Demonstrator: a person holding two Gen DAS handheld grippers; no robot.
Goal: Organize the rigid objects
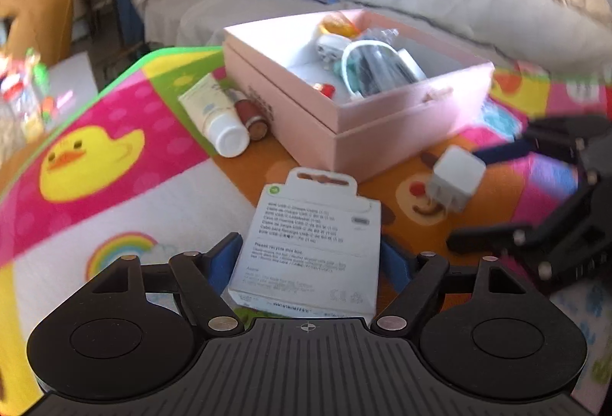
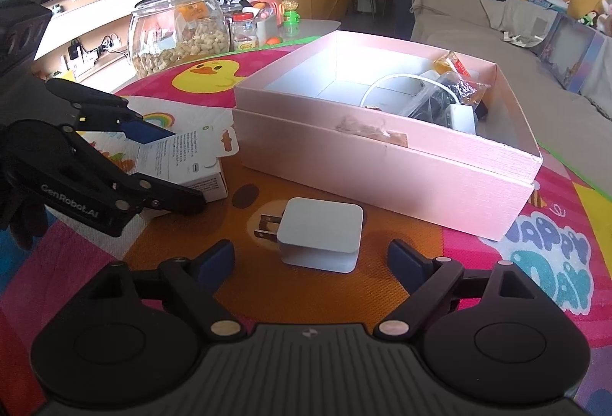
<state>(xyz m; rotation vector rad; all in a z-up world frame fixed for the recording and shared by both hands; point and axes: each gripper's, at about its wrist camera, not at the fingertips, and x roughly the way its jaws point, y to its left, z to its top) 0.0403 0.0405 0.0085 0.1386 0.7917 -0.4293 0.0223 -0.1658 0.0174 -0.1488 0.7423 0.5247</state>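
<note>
A white cable box (image 1: 311, 244) lies flat on the colourful mat between the fingers of my left gripper (image 1: 311, 259). The jaws stand wide, with a small gap on each side of the box. The right wrist view shows the same box (image 2: 187, 163) inside the left gripper (image 2: 168, 163). A white plug charger (image 2: 321, 236) lies on the orange patch just ahead of my right gripper (image 2: 311, 259), which is open and not touching it. Behind both stands an open pink box (image 2: 382, 167) holding a white cable, a charger and plastic bags.
A cream tube (image 1: 218, 114) and a brown cylinder (image 1: 250, 110) lie against the left side of the pink box (image 1: 382, 133). A glass jar of nuts (image 2: 179, 33) and small bottles stand at the mat's far edge. A grey sofa (image 2: 478, 18) runs behind.
</note>
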